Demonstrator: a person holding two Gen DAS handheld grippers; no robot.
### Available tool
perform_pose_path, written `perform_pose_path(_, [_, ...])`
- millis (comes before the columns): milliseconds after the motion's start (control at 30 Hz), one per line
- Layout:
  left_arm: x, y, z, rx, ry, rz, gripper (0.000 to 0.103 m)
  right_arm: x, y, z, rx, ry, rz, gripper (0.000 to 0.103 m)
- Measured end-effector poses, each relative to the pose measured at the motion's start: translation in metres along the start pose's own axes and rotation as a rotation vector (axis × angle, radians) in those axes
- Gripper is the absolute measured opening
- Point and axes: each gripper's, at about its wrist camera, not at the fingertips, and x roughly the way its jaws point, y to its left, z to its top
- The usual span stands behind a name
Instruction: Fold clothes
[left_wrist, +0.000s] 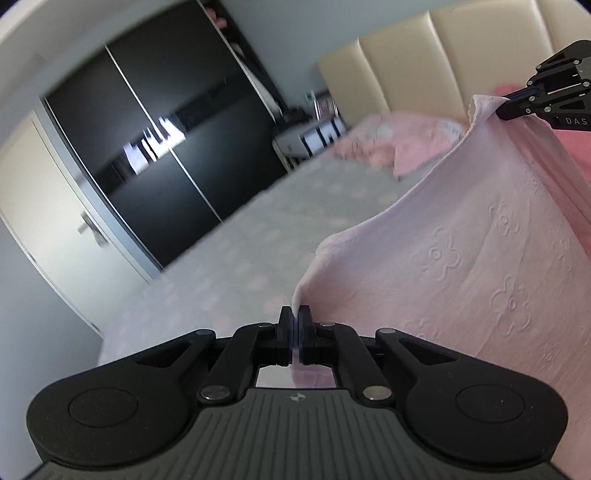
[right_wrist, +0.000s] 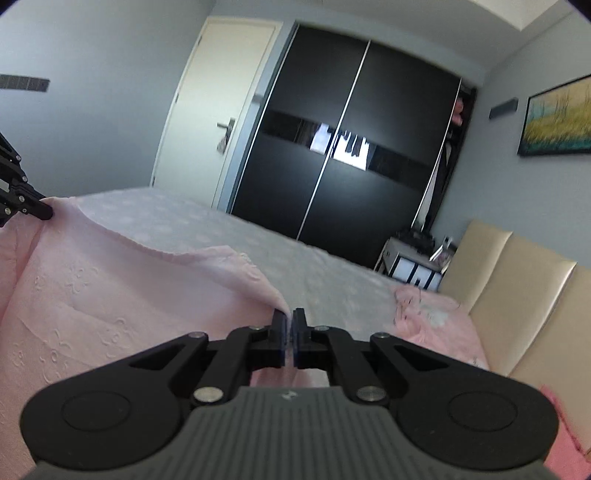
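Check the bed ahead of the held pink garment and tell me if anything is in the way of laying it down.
Nothing visible blocks it. The left gripper and right gripper each pinch a corner of the pale pink garment; the grey bedspread ahead lies bare. Other pink clothes sit by the headboard.

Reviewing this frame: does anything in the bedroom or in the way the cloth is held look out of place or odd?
Nothing alarming. The pink cloth hangs between the left claw and the right claw, each pinching a corner. Its top edge sags between them, as expected. A crumpled pink garment lies by the headboard, and the wardrobe looks ajar.
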Motion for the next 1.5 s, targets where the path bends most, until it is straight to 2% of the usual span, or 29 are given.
perform_pose_path(200, [0.137,-0.001,-0.043,-0.065,0.155,-0.094,0.001,0.14,0.009,-0.059,0.032,0.198,0.029,0.004])
perform_pose_path(367, [0.216,-0.018,-0.081,-0.072,0.272,-0.155,0.001,0.218,0.025,-0.119,0.042,0.331,0.077,0.004])
perform_pose_path(533, [0.251,-0.032,-0.107,-0.082,0.311,-0.189,0.001,0.274,0.035,-0.158,0.054,0.435,0.117,0.004])
perform_pose_path(667, [0.261,-0.036,-0.116,-0.09,0.317,-0.192,0.002,0.284,0.041,-0.168,0.047,0.465,0.137,0.005])
perform_pose_path(767, [0.261,-0.034,-0.117,-0.135,0.316,-0.189,0.004,0.282,0.039,-0.167,0.066,0.474,0.137,0.01])
perform_pose_path(800, [0.258,-0.031,-0.117,-0.151,0.319,-0.191,0.011,0.281,0.038,-0.165,0.075,0.479,0.136,0.014])
perform_pose_path(833, [0.252,-0.028,-0.116,-0.17,0.324,-0.198,0.017,0.279,0.035,-0.162,0.084,0.483,0.129,0.026])
perform_pose_path(867, [0.245,-0.024,-0.115,-0.187,0.321,-0.201,0.028,0.275,0.032,-0.158,0.092,0.482,0.121,0.033])
perform_pose_path(900, [0.234,-0.019,-0.114,-0.202,0.308,-0.2,0.033,0.268,0.028,-0.153,0.101,0.474,0.118,0.039])
perform_pose_path(1000, [0.195,-0.006,-0.112,-0.232,0.27,-0.188,0.041,0.238,0.015,-0.14,0.119,0.454,0.11,0.039])
perform_pose_path(1200, [0.1,0.009,-0.121,-0.307,0.255,-0.2,0.046,0.147,0.001,-0.133,0.176,0.458,0.142,0.039])
perform_pose_path(1400, [0.011,-0.008,-0.147,-0.331,0.285,-0.231,0.051,0.037,0.008,-0.148,0.218,0.49,0.205,0.039])
perform_pose_path(1500, [-0.025,-0.022,-0.164,-0.372,0.282,-0.244,0.057,-0.006,0.015,-0.159,0.279,0.499,0.24,0.045])
